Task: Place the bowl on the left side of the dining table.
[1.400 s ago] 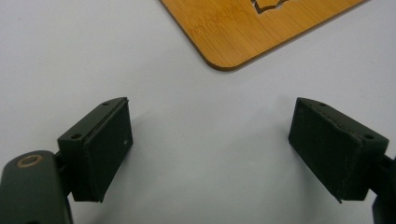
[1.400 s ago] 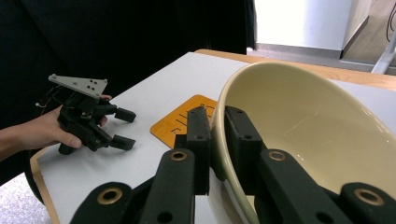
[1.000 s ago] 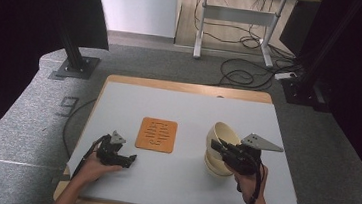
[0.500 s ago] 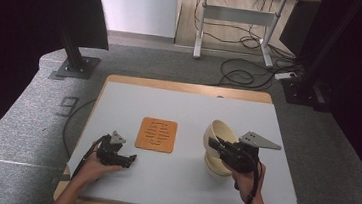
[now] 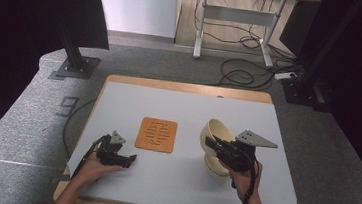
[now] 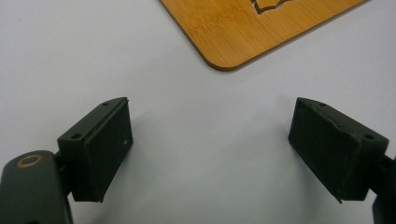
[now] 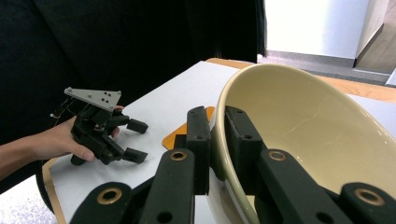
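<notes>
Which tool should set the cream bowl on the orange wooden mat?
Right. The right tool already clamps the rim of the tilted cream ceramic bowl; the left tool rests open beside the orange wooden mat.

- Bare table [image 5: 171, 181] between left gripper [image 5: 122, 157] and bowl [image 5: 214, 135]: open passage.
- Mat [image 5: 156, 134] lying flat just ahead, low obstacle.
- Clear beyond mat to far edge.

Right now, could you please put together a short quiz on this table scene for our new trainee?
1. True or false: the right hand-held gripper is shut on the rim of the cream bowl.
2. What lies ahead of the left hand-held gripper: A) the orange bamboo mat, B) a spoon?
3. How do the left jaws stand?

Key: 1. True. 2. A. 3. Open, holding nothing, above the grey table.
</notes>
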